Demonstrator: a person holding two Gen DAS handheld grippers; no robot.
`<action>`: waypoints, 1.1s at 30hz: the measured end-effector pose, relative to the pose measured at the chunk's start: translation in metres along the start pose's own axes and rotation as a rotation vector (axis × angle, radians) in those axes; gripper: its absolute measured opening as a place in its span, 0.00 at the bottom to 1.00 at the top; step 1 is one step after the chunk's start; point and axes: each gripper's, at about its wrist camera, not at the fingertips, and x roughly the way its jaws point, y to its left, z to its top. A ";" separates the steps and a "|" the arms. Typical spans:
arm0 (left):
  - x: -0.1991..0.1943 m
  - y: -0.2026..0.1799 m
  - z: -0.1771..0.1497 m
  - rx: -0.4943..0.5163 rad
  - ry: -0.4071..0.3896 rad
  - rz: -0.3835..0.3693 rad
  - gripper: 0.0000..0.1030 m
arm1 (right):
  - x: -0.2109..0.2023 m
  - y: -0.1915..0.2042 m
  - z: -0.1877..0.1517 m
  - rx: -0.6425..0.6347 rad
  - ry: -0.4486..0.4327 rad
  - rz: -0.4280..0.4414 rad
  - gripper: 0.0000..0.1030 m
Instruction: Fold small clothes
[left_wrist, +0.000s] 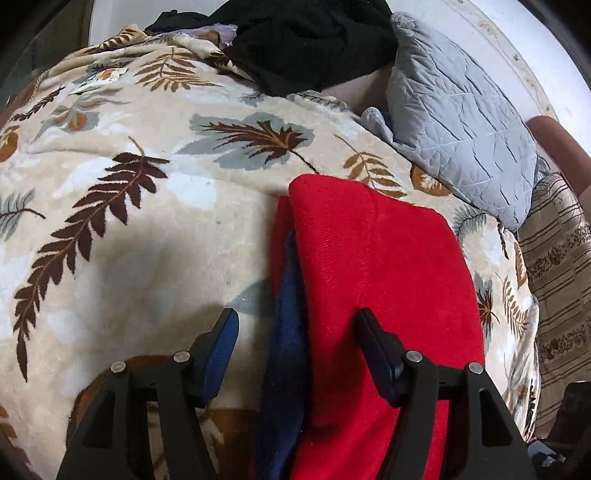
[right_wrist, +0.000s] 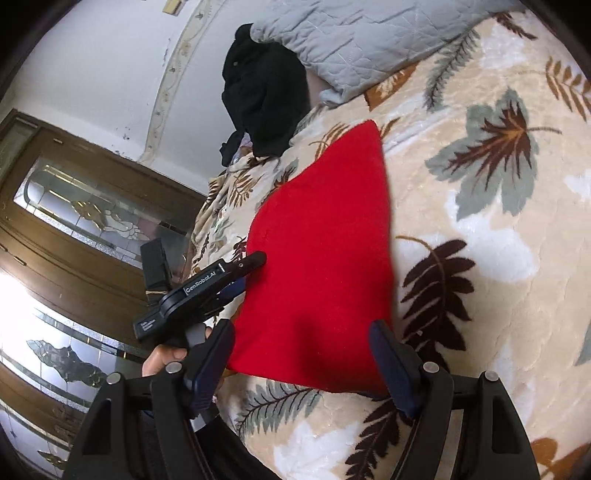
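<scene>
A red knit garment (left_wrist: 384, 280) lies folded on the leaf-patterned blanket (left_wrist: 147, 236), with a dark blue layer (left_wrist: 284, 332) showing along its left edge. My left gripper (left_wrist: 297, 328) is open just above that edge, its jaws straddling the blue strip, holding nothing. In the right wrist view the red garment (right_wrist: 325, 266) lies flat in a pointed shape. My right gripper (right_wrist: 303, 339) is open over its near edge, empty. The left gripper (right_wrist: 236, 275) shows at the garment's left edge.
A black garment pile (left_wrist: 310, 40) lies at the far end of the bed, also in the right wrist view (right_wrist: 266, 96). A grey quilted pillow (left_wrist: 461, 125) sits at the right. A wooden door with glass panels (right_wrist: 85, 221) stands beside the bed.
</scene>
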 end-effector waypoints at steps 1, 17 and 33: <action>0.001 0.000 0.000 0.003 0.000 -0.003 0.66 | 0.004 -0.003 -0.001 0.008 0.008 0.000 0.76; -0.030 -0.008 -0.006 0.000 -0.040 -0.042 0.63 | 0.004 -0.008 -0.010 0.021 0.007 0.000 0.78; -0.024 -0.005 -0.027 -0.028 0.000 -0.066 0.65 | -0.017 -0.019 -0.002 0.044 -0.043 0.004 0.78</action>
